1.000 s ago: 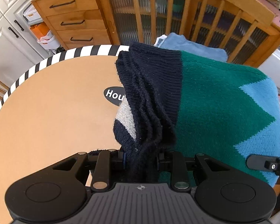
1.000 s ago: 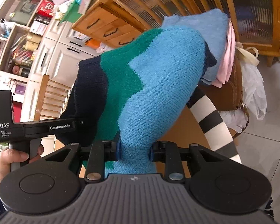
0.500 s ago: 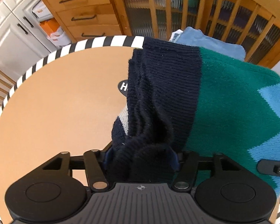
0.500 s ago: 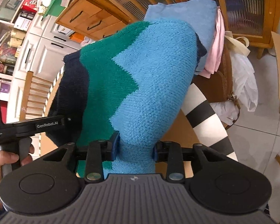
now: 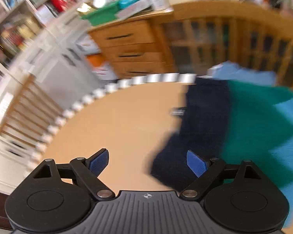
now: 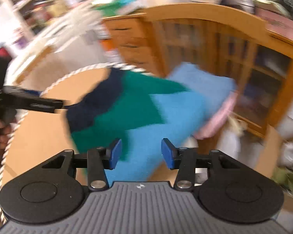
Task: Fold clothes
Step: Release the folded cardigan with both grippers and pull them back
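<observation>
A folded knit sweater (image 5: 244,120) in navy, green and light blue bands lies on the right part of the round tan table (image 5: 117,120); it also shows in the right wrist view (image 6: 138,107). My left gripper (image 5: 147,162) is open and empty, just left of the sweater's navy end. My right gripper (image 6: 139,154) is open, just above the sweater's light blue end, holding nothing. The left gripper's body (image 6: 29,102) shows at the left of the right wrist view. Both views are motion-blurred.
A stack of folded light blue and pink clothes (image 6: 210,97) sits behind the sweater at the table's far right. The table has a black-and-white striped rim (image 5: 126,82). A wooden cabinet (image 5: 234,39), drawers (image 5: 130,52) and a chair (image 5: 25,109) stand around it.
Both grippers have opened and let go of the sweater, which now lies on the table. Both have pulled back and tilted up, blurring the views.
</observation>
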Demonstrator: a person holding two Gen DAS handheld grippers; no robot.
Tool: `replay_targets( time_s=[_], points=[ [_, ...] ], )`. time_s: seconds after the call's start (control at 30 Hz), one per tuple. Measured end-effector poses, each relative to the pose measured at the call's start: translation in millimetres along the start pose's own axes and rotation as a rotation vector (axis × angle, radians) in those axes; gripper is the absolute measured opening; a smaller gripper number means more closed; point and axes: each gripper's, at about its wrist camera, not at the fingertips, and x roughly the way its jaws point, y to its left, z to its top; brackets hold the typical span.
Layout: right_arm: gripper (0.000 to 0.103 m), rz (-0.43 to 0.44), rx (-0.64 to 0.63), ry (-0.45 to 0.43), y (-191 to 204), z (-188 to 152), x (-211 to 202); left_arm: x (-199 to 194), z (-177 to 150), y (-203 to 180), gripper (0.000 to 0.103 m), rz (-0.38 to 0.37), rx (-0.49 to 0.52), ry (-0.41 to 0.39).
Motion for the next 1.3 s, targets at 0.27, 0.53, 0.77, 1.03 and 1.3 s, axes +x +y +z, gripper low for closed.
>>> replay_targets(
  time_s=[0.27,0.53,0.77,1.03,1.3],
  points=[
    [0.028,0.022,-0.087,0.114,17,-21,50,39,-35,-42,0.058,-0.211,-0.057,0.076],
    [0.027,0.006,-0.109,0.126,18,-23,52,52,-36,-29,0.061,-0.264,-0.119,0.067],
    [0.030,0.014,-0.077,0.125,17,-23,47,28,-40,-35,0.066,-0.190,-0.082,0.062],
    [0.061,-0.034,-0.047,-0.056,67,-50,-2,-6,-65,-14,0.083,-0.226,0.012,-0.005],
    [0.082,-0.174,0.043,-0.153,134,-104,-25,-31,-106,8,0.098,-0.338,0.082,-0.090]
  ],
)
